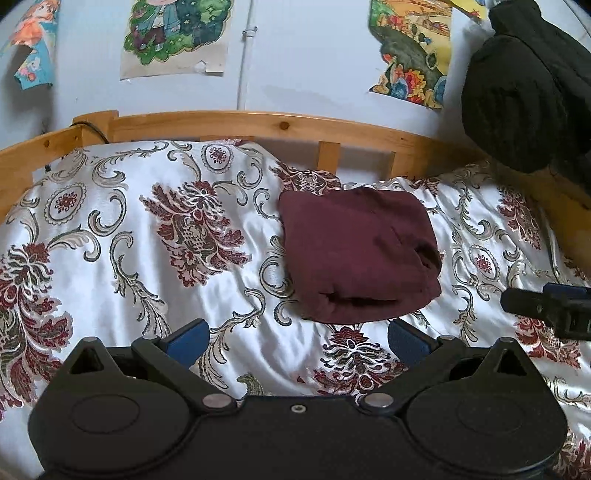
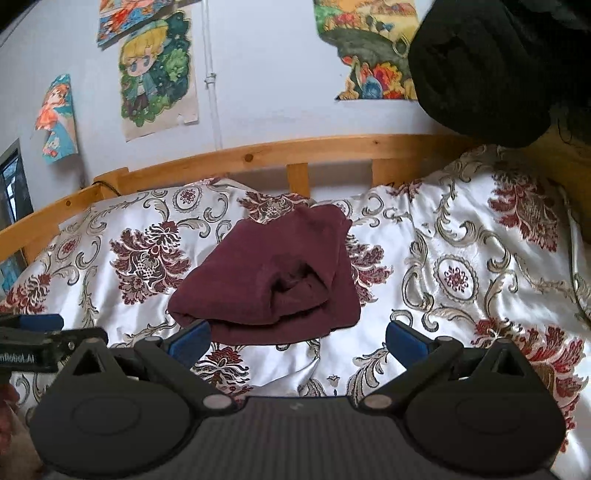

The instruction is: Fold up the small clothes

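A small maroon garment [image 1: 356,254] lies folded into a compact rectangle on the floral bedspread [image 1: 147,240]. It also shows in the right wrist view [image 2: 273,273]. My left gripper [image 1: 297,341] is open and empty, just in front of the garment's near edge. My right gripper [image 2: 299,341] is open and empty, with its left blue pad [image 2: 194,338] close to the garment's near left corner. The right gripper shows at the right edge of the left wrist view [image 1: 550,304], and the left gripper at the left edge of the right wrist view [image 2: 48,339].
A wooden bed rail [image 1: 258,127] runs along the far side of the bed, against a white wall with cartoon posters [image 1: 177,35]. A dark knitted garment [image 1: 524,92] hangs at the upper right over the bed's corner.
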Available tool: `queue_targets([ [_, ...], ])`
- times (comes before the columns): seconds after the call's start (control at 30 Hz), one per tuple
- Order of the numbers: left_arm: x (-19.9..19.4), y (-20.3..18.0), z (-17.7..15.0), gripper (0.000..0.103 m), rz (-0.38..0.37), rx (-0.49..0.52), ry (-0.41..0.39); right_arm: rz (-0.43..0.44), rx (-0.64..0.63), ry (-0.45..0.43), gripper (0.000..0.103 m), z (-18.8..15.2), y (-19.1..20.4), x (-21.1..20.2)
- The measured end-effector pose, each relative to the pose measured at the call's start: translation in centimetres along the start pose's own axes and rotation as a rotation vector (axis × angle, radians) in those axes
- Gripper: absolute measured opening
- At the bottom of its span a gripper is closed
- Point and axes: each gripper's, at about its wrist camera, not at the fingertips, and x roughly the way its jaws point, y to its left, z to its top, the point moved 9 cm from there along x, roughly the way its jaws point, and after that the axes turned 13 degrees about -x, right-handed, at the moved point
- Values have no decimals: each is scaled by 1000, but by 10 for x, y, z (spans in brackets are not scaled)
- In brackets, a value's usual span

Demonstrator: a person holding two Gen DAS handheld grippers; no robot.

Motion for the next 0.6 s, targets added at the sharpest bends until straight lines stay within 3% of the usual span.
queue_targets([
  [0.6,-2,3,1,102,3,-18,-1,-4,-47,-13,103,2,6,-2],
])
